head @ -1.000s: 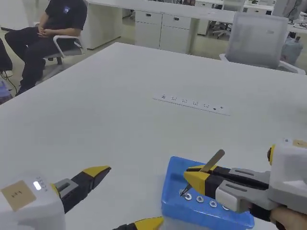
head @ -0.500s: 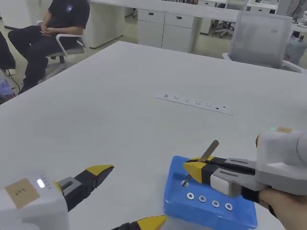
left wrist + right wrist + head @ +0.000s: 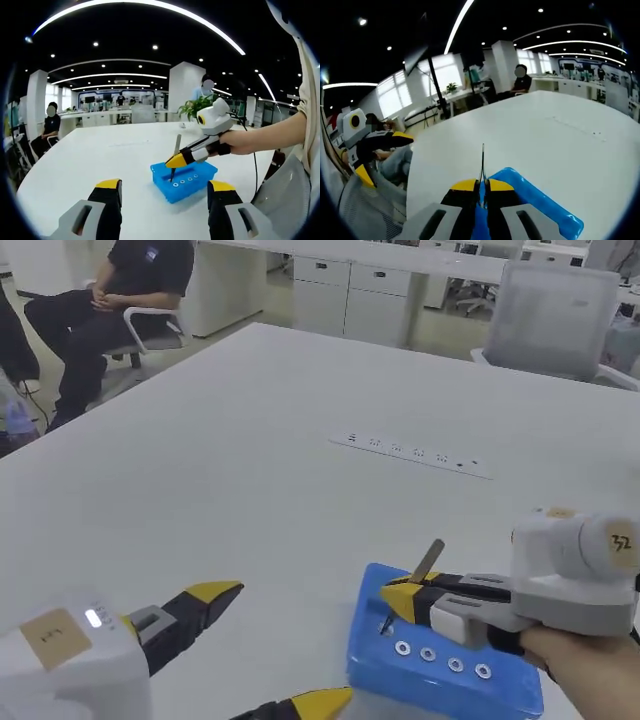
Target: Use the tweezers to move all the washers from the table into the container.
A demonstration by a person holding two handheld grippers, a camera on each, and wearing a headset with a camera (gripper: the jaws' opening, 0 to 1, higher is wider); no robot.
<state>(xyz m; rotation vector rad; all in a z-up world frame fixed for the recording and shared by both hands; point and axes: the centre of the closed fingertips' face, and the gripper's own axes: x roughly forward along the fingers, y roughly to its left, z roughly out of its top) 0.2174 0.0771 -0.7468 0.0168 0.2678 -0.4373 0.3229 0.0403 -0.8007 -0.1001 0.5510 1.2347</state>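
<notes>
A blue container [image 3: 445, 680] sits on the white table near its front edge, with several washers [image 3: 428, 653] in a row inside it. My right gripper [image 3: 400, 597] is shut on the tweezers [image 3: 428, 562], which slant down so that their tip hangs just above the container's left end. In the right gripper view the tweezers [image 3: 482, 162] stick out from the shut jaws over the container [image 3: 540, 202]. My left gripper [image 3: 265, 650] stands open to the left of the container, nothing between its jaws. In the left gripper view the container [image 3: 192, 182] lies ahead beyond the open left gripper [image 3: 164, 187].
A recessed socket strip [image 3: 412, 455] lies in the table's middle. At the far left a person sits on a chair [image 3: 150, 330]. Behind the table's far right edge stands a grey chair [image 3: 555, 320]. White cabinets [image 3: 360, 295] line the back.
The right gripper has risen a little and rolled, lifting the tweezers' tip off the container floor. The left gripper has stayed put. The head camera has shifted slightly.
</notes>
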